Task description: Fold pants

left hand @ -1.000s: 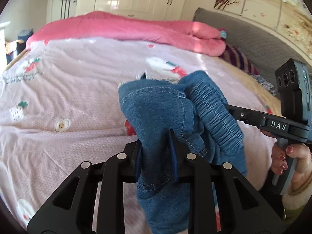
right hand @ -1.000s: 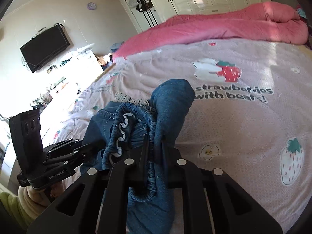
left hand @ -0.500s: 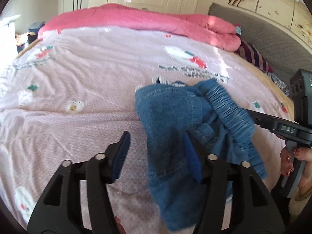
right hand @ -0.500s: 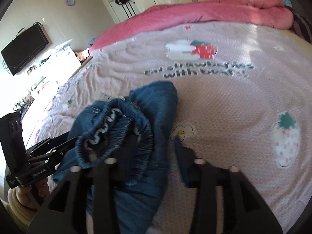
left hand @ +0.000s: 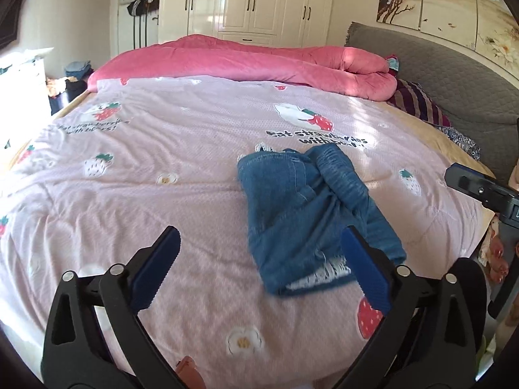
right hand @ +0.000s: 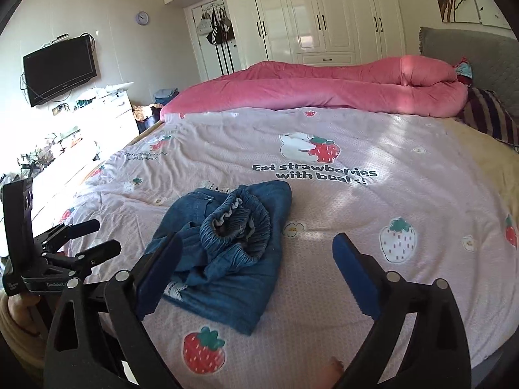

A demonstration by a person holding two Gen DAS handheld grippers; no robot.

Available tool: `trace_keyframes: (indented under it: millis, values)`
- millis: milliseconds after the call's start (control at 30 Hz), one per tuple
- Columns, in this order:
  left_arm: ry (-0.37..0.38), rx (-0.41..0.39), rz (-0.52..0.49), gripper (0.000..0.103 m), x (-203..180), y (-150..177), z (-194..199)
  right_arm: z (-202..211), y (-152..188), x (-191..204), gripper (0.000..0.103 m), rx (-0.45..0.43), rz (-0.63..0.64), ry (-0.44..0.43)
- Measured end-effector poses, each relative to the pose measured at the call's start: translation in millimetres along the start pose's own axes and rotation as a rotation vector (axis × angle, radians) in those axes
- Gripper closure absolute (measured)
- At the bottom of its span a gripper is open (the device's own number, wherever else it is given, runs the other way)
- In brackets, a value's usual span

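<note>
Blue denim pants lie in a loose, bunched bundle on the bed, on the pink strawberry-print cover, just below the "Eat strawberries with bears!" lettering. Elastic waistband sits on top, scrunched and partly open; a frayed white hem edge shows at the near end. Not a flat fold, fabric lumpy and overlapping.

Left gripper: jaws spread wide, empty, hovering above the cover near the pants; right blue pad overlaps the pants' near edge in the left wrist view, contact hard to judge, probably just above. Left gripper also seen from the right wrist view at the left side, jaws apart, beside the bundle.

Right gripper: jaws spread wide, nothing held, left pad in front of the pants' near-left corner. Part of its body shows at the right edge of the left wrist view.

Pink duvet piled along the far side of the bed, grey headboard at right, white wardrobe behind, TV on the wall.
</note>
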State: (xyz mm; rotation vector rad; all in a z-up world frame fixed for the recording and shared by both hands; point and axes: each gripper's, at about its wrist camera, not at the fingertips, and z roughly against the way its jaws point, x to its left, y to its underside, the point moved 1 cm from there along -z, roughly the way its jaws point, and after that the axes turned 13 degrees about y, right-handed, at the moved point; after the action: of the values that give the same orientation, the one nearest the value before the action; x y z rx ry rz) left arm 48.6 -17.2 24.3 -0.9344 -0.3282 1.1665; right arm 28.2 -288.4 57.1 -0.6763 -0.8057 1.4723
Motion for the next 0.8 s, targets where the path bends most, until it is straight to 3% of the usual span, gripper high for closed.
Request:
trace_keyframes:
  millis: [400, 800]
  values:
    - [-0.012, 0.001, 0.045, 0.01, -16.9, 29.5, 26.1, 35.7, 26.7, 14.1, 0.005, -0.04, 0.067, 0.043]
    - [-0.033, 0.048, 0.086, 0.01, -21.9, 60.4, 23.3, 38.7, 57.6, 17.5, 0.005, -0.006, 0.09, 0.074]
